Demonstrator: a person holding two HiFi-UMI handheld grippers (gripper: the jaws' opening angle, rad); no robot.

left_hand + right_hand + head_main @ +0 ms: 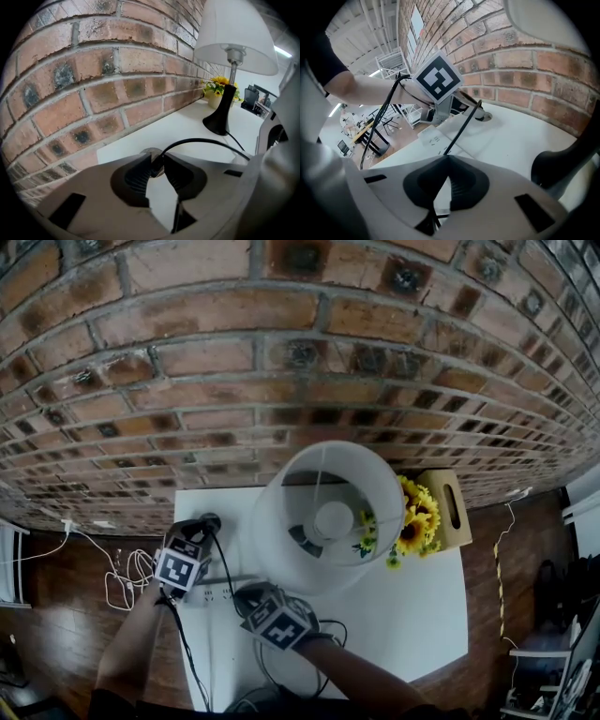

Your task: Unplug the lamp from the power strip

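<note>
The lamp point(328, 512) with its white shade stands mid-table; its black base point(218, 123) shows in the left gripper view. My left gripper point(208, 523) point(157, 161) is shut on the lamp's plug point(158, 165), held low over the table near the brick wall, away from the power strip. A black cord point(201, 140) arcs from the plug toward the lamp base. The white power strip point(220, 593) point(433, 138) lies near the table's front left. My right gripper point(246, 594) point(446, 159) sits by the strip, jaws closed with the cord point(461, 131) meeting their tips.
A brick wall point(281, 362) runs behind the white table point(412, 615). Sunflowers point(412, 521) and a wooden box point(448, 507) stand right of the lamp. White cables point(122, 582) lie on the wooden floor to the left. A small round disc point(488, 116) rests on the table by the plug.
</note>
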